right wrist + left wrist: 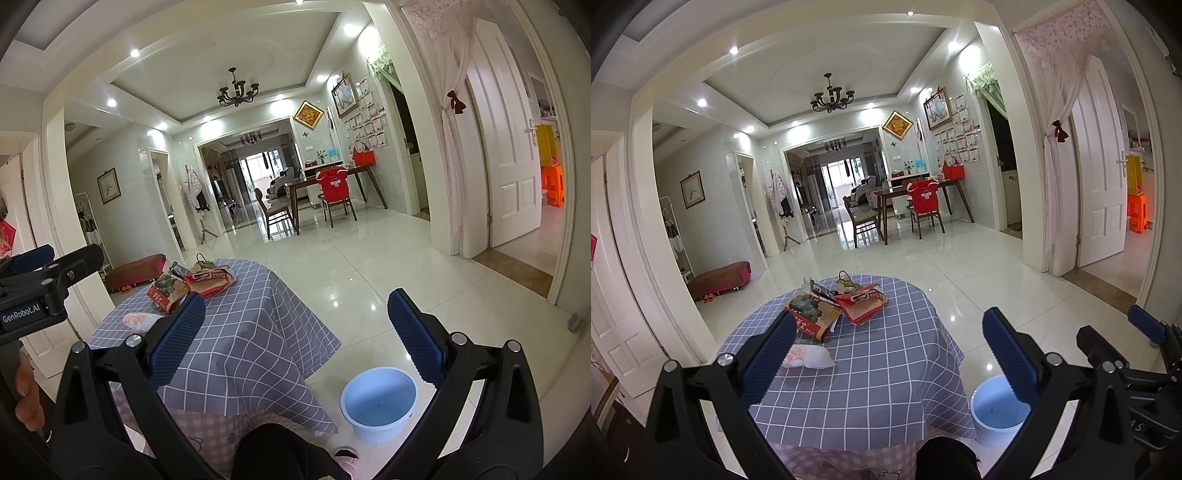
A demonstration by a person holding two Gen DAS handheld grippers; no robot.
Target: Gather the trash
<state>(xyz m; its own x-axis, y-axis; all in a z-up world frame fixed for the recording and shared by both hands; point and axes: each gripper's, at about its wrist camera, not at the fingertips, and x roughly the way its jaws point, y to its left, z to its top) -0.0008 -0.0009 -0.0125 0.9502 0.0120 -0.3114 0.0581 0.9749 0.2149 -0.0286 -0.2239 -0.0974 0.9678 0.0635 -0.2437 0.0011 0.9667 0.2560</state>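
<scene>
The right gripper [295,332] is wide open and holds nothing. Below it a blue bucket [380,404] stands on the floor [369,266], just beside the table [240,332]. Wrappers [199,282] lie near the table's far edge. A plastic bag [138,320] lies by the left edge.

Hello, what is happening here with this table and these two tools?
A person holds a gripper in each hand, both raised above a small table with a checked cloth. The left gripper and the right gripper are open and hold nothing. The trash is untouched: torn food packages and a crumpled plastic bag lie on the cloth. A pale blue bin stands on the floor beside the table and looks empty.
</scene>
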